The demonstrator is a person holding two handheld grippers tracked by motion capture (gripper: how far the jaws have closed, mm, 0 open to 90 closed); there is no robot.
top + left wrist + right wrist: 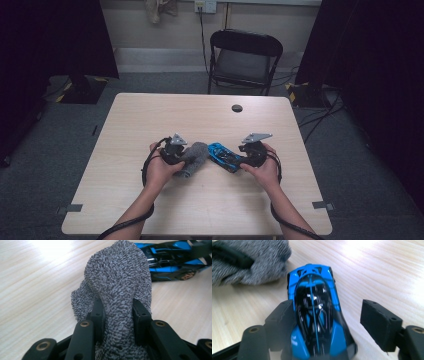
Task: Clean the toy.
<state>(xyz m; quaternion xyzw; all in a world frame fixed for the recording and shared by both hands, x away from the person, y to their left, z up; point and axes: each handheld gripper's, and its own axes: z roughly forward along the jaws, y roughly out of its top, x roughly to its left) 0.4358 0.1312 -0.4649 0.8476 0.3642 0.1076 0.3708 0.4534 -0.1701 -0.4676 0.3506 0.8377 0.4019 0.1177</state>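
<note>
Left claw (117, 312) clamps a grey fuzzy sock (117, 277), jaws pinching its middle, sock lying on the table (200, 115) near centre. Right claw (329, 322) stands wide astride a blue toy car (314, 312); left pad touching, right pad apart. Car just right of sock.

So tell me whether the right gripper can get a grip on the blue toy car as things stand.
Probably yes. The right gripper is open with the blue toy car already between its jaws; one jaw sits against the car's side, the other stands off. The grey sock lies beyond the car's nose, out of the way.
</note>
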